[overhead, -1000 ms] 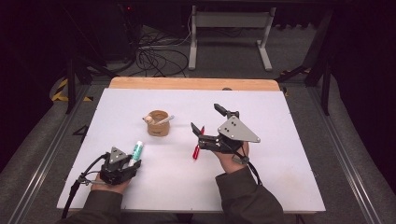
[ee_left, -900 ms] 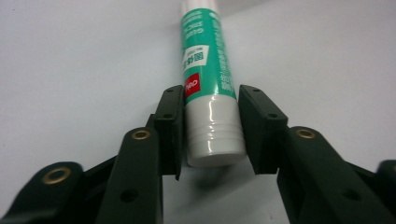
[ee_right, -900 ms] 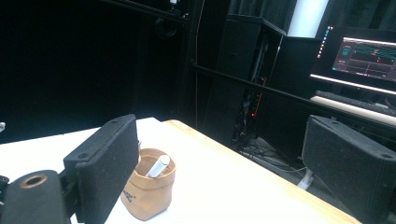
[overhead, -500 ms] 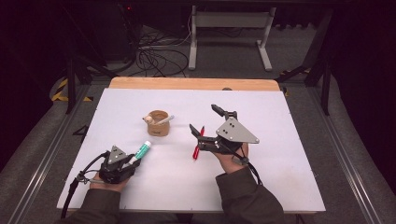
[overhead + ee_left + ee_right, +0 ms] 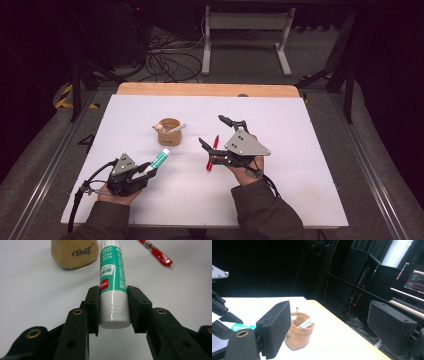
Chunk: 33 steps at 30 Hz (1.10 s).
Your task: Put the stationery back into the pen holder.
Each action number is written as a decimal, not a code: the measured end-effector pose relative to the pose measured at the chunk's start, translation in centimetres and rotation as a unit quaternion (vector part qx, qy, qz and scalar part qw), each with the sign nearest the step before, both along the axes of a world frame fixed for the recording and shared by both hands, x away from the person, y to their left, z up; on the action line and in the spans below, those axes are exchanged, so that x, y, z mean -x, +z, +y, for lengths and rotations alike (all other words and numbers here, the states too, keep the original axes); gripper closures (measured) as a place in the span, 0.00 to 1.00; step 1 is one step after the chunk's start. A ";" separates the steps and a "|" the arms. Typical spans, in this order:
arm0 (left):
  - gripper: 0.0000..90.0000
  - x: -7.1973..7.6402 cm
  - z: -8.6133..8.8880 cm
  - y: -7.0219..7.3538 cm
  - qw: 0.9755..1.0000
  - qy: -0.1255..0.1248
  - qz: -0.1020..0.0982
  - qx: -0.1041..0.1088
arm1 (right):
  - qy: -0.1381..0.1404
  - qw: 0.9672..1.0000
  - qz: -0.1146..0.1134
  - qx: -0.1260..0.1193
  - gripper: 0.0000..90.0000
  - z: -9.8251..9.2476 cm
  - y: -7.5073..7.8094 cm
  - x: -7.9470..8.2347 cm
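- The white rectangular counter (image 5: 300, 165) with a wooden strip along its far edge carries everything; cables and a metal stand lie on the dark floor beyond it.
- The right gripper (image 5: 216, 136), black with a grey three-cornered plate, is held above the middle of the counter, its fingers spread wide with nothing between them.
- The left gripper (image 5: 150, 171), black, sits near the front left of the counter; its fingers (image 5: 91, 310) clamp the white end of the glue stick.
- The small tan paper-look cup (image 5: 169, 132) with dark lettering stands left of centre, with a white stick-like item leaning inside.
- The green-and-white glue stick (image 5: 110, 277) points from the left gripper toward the cup, ending just short of it.
- The red pen (image 5: 212, 154) lies on the counter under the right gripper.
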<state>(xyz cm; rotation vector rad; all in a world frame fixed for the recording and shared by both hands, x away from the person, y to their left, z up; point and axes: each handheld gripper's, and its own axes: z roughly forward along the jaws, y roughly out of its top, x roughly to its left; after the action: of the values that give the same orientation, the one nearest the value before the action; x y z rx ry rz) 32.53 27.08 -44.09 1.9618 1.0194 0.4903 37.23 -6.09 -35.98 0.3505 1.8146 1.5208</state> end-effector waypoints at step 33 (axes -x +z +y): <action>0.72 -1.2 -3.0 3.5 0.996 -0.074 -0.027 0.047 | 0.037 0.990 -0.051 0.130 0.38 1.5 -0.8 0.5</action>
<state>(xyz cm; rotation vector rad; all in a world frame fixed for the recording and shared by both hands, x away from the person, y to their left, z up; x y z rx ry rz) 33.68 24.07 -40.59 1.9130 0.8416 0.4045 36.71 -4.64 -36.75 0.0783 1.9318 1.3051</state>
